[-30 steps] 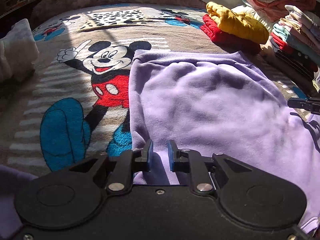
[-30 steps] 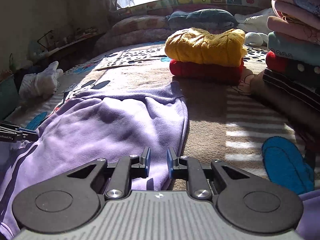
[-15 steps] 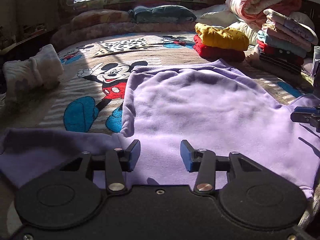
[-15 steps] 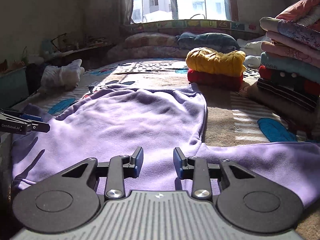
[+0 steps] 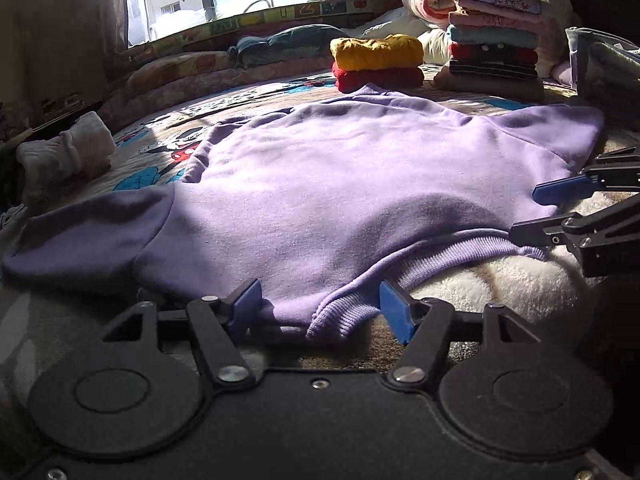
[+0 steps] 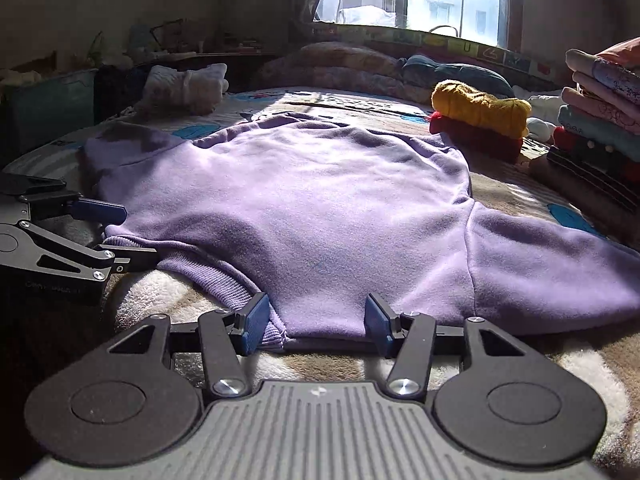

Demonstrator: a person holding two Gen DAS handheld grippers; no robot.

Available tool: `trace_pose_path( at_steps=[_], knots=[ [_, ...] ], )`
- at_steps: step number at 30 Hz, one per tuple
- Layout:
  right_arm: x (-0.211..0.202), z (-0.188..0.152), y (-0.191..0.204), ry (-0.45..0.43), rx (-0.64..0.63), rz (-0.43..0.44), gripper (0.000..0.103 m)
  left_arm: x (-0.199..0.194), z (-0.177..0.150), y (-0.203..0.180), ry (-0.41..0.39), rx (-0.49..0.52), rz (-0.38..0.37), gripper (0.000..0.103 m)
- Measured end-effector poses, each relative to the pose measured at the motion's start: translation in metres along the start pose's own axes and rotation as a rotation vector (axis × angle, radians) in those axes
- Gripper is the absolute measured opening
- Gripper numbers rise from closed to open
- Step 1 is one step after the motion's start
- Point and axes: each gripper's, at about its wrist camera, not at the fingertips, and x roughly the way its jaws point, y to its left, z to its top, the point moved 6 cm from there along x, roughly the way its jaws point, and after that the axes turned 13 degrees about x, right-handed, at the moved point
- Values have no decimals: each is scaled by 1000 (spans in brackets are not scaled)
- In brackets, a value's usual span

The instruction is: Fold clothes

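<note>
A purple sweatshirt point(image 5: 340, 184) point(image 6: 320, 200) lies spread flat on the bed, one sleeve out to each side. Its ribbed edge point(image 5: 348, 312) faces me. My left gripper point(image 5: 320, 300) is open, and the left end of that edge lies loose between its blue pads. My right gripper point(image 6: 316, 312) is open too, with the right end of the edge between its fingers. Each gripper shows in the other's view: the right gripper point(image 5: 528, 216) at the garment's right side, the left gripper point(image 6: 136, 236) at its left side.
A cartoon-print blanket point(image 5: 500, 280) covers the bed. Beyond the sweatshirt a folded yellow sweater point(image 5: 376, 52) point(image 6: 480, 108) sits on a red one. A tall stack of folded clothes point(image 5: 492, 40) point(image 6: 600, 128) stands at the right. A white bundle point(image 5: 68, 152) point(image 6: 184, 84) lies at the left.
Both grippers went from nearly shut to wide open and drew back to the near ribbed edge. The sweatshirt now lies fully spread with its sleeves out.
</note>
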Motion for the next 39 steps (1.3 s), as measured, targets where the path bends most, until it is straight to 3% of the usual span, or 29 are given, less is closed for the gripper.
trace_pose_path(
  at_steps=[9,13,16,20,22,26,30,35,39],
  knots=[
    [-15,-1,8,-53,-15,15,56,1,-12,30,-3,-119,27,62],
    [-6,-8,4,4,-3,18,57,2,-17,44,-4,-172,39,61],
    [-14,-5,9,-29,-16,20,57,-13,-4,53,-68,-236,20,61],
    [-19,-2,10,-111,-18,17,57,-18,13,80,-162,-227,128,61],
    [-12,-5,8,-87,-6,17,58,-3,4,91,-130,-247,156,61],
    [-5,-12,9,-36,-26,1,59,25,-34,87,-37,-292,128,64],
    [-8,-13,8,-29,-8,8,59,22,-35,79,-44,-254,174,64],
    [-18,-11,-1,4,99,51,60,11,-34,79,-52,-253,172,66],
    [-32,-9,-28,-27,337,101,60,-3,-27,71,-70,-237,144,71]
  ],
)
